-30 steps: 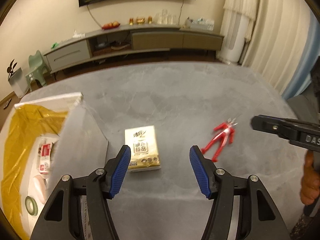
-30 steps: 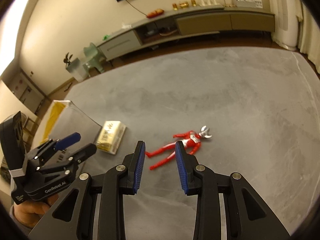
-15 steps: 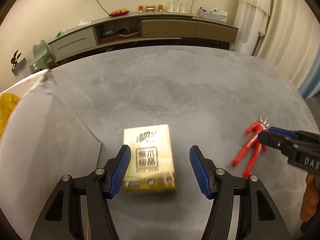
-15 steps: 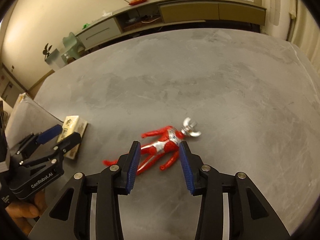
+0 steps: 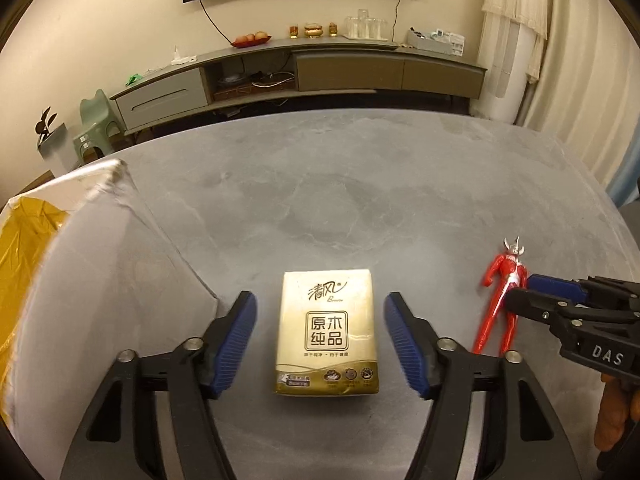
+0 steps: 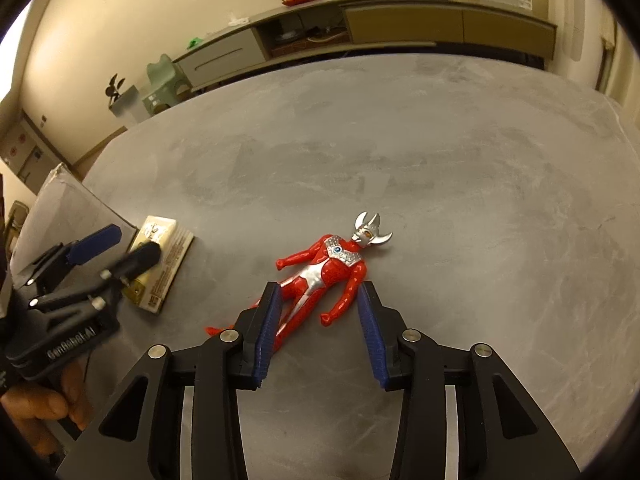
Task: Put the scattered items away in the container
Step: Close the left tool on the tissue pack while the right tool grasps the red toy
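Note:
A gold tissue pack [image 5: 326, 332] lies flat on the grey table, between the open blue-padded fingers of my left gripper [image 5: 320, 342], with a gap on each side. The pack [image 6: 162, 264] also shows at the left of the right wrist view, under the left gripper [image 6: 116, 252]. A red and silver toy figure [image 6: 320, 276] lies on its back; my right gripper [image 6: 320, 334] is open, its fingers either side of the figure's legs and hips. The figure [image 5: 502, 292] lies right of the pack, with the right gripper [image 5: 536, 294] over its legs. The container [image 5: 100, 264] stands at the left.
The container's white wall [image 6: 60, 208] stands close to the left of the pack; a yellow liner [image 5: 24, 264] shows inside. The grey table [image 5: 340, 200] stretches far ahead. A low cabinet [image 5: 300, 72] and a green stool [image 5: 94, 120] stand beyond the table. A hand [image 6: 40, 404] holds the left gripper.
Both grippers moved forward and down. The pack now lies between the left fingers, and the right fingers have come around the figure's legs and opened wider.

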A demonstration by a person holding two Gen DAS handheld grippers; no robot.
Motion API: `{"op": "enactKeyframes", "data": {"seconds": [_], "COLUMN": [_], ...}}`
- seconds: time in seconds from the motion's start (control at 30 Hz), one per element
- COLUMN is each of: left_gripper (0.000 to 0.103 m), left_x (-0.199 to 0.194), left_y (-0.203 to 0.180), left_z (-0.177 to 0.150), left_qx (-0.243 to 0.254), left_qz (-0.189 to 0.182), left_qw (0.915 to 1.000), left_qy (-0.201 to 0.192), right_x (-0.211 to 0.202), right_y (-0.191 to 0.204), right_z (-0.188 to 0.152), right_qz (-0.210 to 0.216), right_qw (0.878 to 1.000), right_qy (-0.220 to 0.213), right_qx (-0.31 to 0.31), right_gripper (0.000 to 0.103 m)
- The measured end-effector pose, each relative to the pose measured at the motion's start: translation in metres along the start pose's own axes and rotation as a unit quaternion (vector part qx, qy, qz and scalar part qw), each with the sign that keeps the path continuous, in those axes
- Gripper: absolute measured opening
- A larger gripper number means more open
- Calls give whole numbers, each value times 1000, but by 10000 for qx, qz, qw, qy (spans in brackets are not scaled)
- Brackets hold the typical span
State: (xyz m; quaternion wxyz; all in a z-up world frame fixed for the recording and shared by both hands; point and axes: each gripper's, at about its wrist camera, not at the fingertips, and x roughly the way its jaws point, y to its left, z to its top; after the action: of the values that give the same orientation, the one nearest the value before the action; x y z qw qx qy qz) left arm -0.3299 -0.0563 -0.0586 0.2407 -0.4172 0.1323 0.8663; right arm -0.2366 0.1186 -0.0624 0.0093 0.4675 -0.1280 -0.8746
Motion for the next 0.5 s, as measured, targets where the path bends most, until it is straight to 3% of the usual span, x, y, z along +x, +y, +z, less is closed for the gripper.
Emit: {"op": "enactKeyframes", "data": {"seconds": [0.07,0.1,0.13,0.2,0.37,0.43,0.5], "left_gripper": [74,67,53,53,53,53,53], "left_x": [9,13,16,16,8,4,0], "left_y": [-6,-7,-7,-9,-20,-22,-24], "left_z": [-5,-7,-10,-12,-14,-15,-16], "left_qx": [151,131,80,87,237,253,250], "left_qz": [-5,-143,-294,-385,-555,-600,-634], "left_qw": [9998,9994,9988,9984,9977,9974,9973], "left_qy": [162,277,375,399,305,293,283], "right_x": [0,1,1,-1,-7,-8,-9], "right_y": [4,5,4,3,8,11,14], "right_z": [-2,-2,-2,-2,-2,-2,-2], "right_qz": [-58,-22,68,162,304,330,326], "right_qw": [9999,9999,9999,9998,9995,9994,9994], "right_qy": [12,55,104,130,94,89,71], "right_qx": [-139,-132,-67,-15,-20,-30,-85], "right_gripper": [42,38,33,24,19,9,9]}}
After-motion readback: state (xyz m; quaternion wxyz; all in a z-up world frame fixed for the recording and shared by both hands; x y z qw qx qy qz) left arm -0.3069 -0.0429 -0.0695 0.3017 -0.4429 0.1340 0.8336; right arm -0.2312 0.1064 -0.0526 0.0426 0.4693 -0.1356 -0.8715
